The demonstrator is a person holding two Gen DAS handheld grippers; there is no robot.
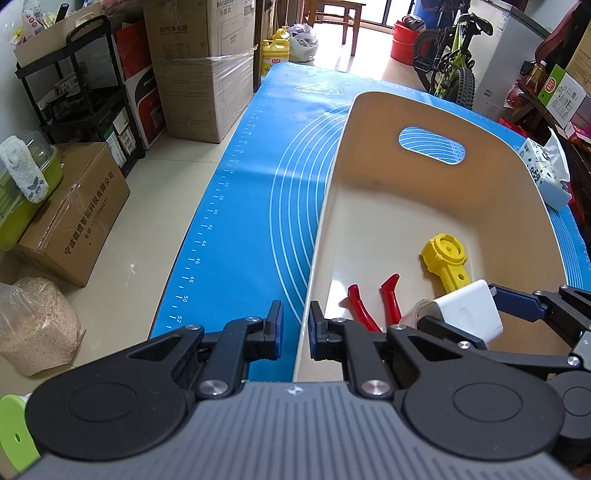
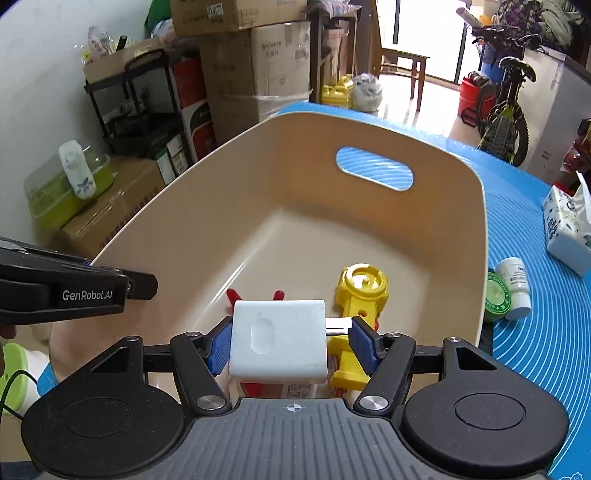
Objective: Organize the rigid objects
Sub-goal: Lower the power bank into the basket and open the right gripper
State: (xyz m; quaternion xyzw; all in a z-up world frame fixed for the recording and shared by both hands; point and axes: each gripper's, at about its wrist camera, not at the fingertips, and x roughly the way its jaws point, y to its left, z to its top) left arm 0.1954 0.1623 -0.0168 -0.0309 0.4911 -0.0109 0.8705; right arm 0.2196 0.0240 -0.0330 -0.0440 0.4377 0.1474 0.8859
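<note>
bright daylight from the blown-out doorway [image 1: 373,18] at the back, glare on the floor. strong fisheye bending at edges; both views mostly sharp.

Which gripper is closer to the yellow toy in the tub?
Right. The right gripper, holding the white charger, hangs just above the yellow toy. The left gripper is pinching the tub's side wall, farther away.

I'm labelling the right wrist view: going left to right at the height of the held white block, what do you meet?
Left tongs → white charger → yellow toy → bin wall → green-lidded jar → white bottle → tissue pack.
</note>
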